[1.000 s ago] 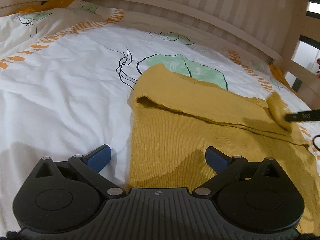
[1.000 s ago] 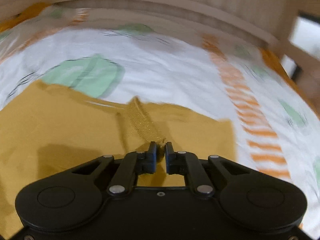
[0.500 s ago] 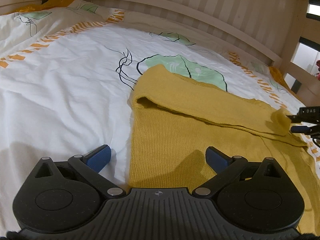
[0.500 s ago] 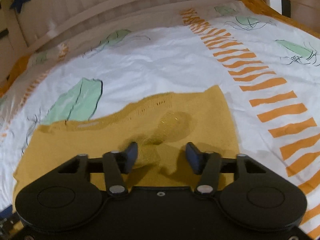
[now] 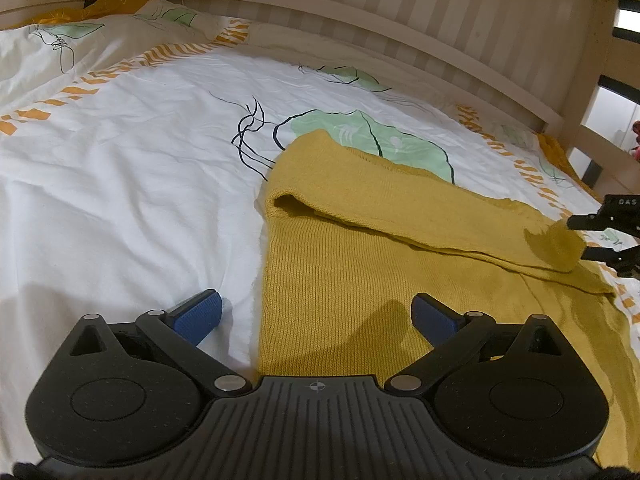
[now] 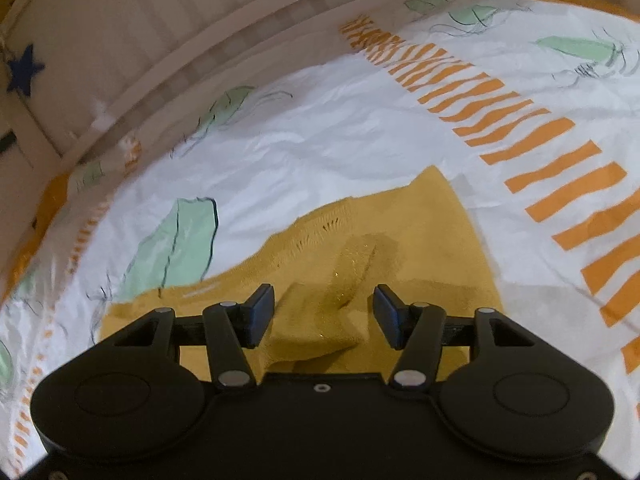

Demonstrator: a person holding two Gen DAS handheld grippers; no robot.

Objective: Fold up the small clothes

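Two grippers w/ jaws apart: left gripper (image 5: 316,312) straddles near edge of yellow knit sweater (image 5: 360,264); right gripper (image 6: 324,308) around its raised fold. Sweater lies on white leaf-print duvet (image 5: 120,184); slatted bed rail (image 5: 400,32) beyond.

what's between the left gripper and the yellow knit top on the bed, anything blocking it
Nothing visible. The left gripper is open right over the near edge of the yellow knit top, with only white bedsheet under its left finger. The right gripper, also open, is at the folded sleeve end.
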